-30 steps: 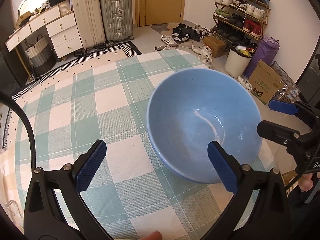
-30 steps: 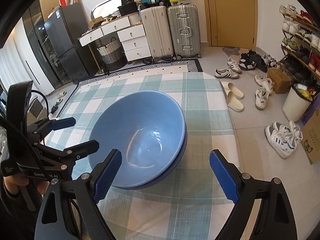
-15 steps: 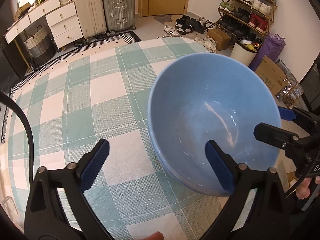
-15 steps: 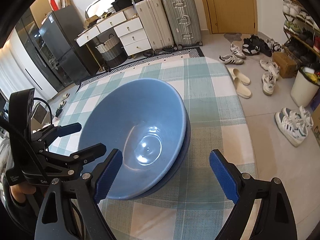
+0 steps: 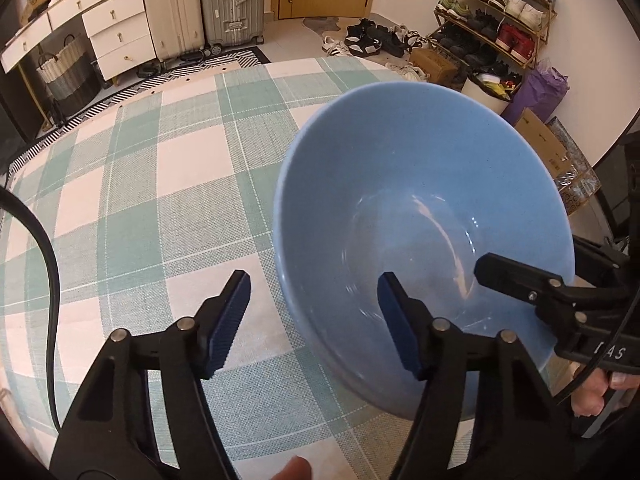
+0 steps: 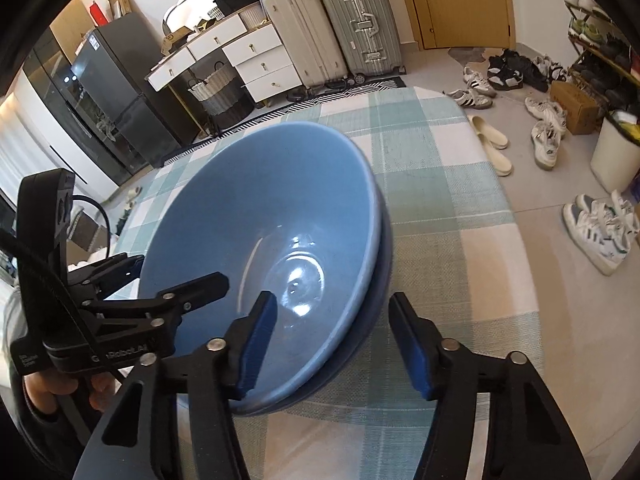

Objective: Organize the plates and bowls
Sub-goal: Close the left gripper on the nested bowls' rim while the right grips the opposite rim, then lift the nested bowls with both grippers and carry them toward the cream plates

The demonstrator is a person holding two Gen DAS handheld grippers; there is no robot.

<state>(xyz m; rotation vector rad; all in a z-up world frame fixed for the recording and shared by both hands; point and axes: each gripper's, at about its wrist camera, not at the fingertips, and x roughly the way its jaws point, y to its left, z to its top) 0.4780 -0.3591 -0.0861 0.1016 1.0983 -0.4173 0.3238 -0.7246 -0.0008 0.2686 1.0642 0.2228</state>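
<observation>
The blue bowl (image 6: 260, 248) sits nested in a second, darker bowl (image 6: 382, 276) on the checked surface (image 5: 132, 200), toward its right-hand side as the left wrist view shows it. Both tools straddle the top bowl's near rim on opposite sides. The left gripper (image 5: 316, 322) has 1 finger inside the bowl and 1 outside over the cloth; the right gripper (image 6: 334, 344) likewise has its left finger inside and its right finger outside, beside the stacked rims. Both sets of fingers have just been closing with the rim between them, yet a gap shows at each pad, so neither is clamped yet. To do this well, I would seat each inner pad flat on the inside wall before squeezing, and keep the right outer finger high enough to catch only the top rim. Closing both sides evenly should stop the bowl tipping or dragging its partner.
</observation>
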